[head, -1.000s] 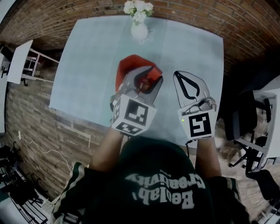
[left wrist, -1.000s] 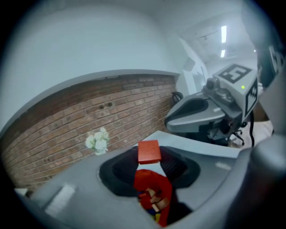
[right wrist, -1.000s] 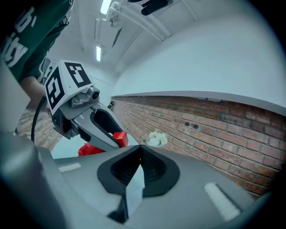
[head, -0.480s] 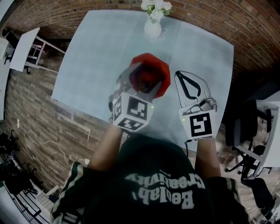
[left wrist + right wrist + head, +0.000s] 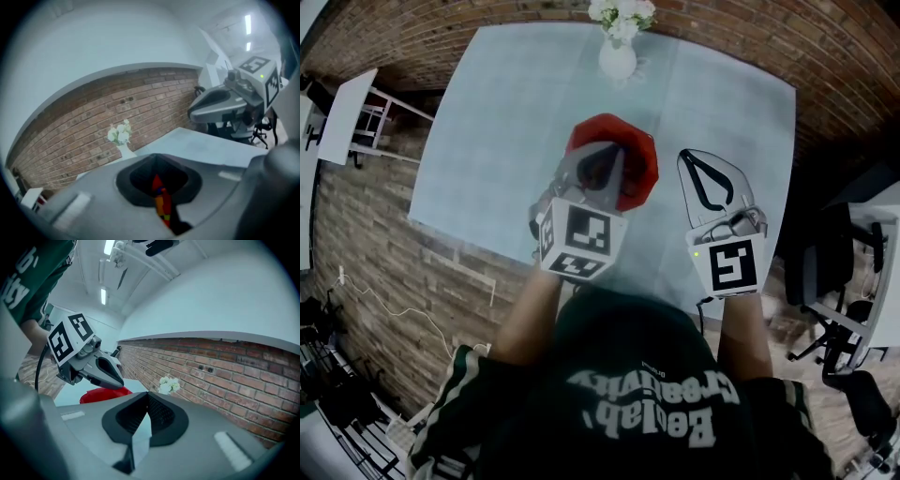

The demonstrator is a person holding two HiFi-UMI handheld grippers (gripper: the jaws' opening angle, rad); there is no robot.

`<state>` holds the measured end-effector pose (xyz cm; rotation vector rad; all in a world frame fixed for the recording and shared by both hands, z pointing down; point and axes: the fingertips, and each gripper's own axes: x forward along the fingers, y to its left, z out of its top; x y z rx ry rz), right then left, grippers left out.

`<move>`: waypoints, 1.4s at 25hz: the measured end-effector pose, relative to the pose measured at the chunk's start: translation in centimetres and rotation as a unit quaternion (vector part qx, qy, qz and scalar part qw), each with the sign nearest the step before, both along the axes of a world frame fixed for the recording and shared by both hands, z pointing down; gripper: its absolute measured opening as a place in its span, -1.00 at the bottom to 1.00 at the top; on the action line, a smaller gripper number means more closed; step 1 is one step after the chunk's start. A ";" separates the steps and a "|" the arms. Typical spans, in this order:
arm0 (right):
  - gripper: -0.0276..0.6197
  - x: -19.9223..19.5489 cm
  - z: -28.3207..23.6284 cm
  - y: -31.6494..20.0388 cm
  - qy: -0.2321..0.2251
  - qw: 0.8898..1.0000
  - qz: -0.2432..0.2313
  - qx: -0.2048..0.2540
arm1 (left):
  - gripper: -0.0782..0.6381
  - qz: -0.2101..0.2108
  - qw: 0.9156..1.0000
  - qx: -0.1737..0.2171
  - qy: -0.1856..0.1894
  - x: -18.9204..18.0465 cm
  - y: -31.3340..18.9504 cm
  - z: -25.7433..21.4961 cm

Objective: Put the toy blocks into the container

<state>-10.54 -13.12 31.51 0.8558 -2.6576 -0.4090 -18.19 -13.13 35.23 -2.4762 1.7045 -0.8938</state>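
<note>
Hovering above the red container [image 5: 643, 167], the left gripper [image 5: 612, 155] is held with its tip pointed down into the opening, a stance judged to suit a drop straight inside rather than a reach across the worktop [image 5: 506, 112]. Its fingers have just been closing and are now pressed fully together with nothing pinched. Through the thin slit between them only red and a streak of mixed colours are seen, taken to be blocks [image 5: 162, 206] already lying in the container below. The right gripper [image 5: 690, 161] is held just right of the container and apart from it. Its fingers are likewise shut and empty, with bare worktop seen through their slit, and it is judged to be parked there so that the opening is left free. The container is set mid-worktop, well nearer than the vase [image 5: 617, 58] at the far edge, so that it can be reached from either side. No loose block is seen on the worktop.
</note>
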 end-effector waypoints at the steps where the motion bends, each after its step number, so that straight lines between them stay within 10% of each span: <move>1: -0.90 0.4 0.0 0.0 0.002 1.000 0.005 0.000 | -0.77 0.007 1.000 -0.005 -0.005 0.5 -0.1 0.2; 23: -0.90 20.4 1.0 2.8 0.008 0.982 0.188 -0.015 | -0.77 0.209 0.978 -0.027 0.011 22.3 1.3 2.5; 35: -0.90 24.0 2.9 4.0 0.025 0.978 0.206 -0.031 | -0.16 0.253 0.931 -0.259 -0.050 26.3 4.2 21.2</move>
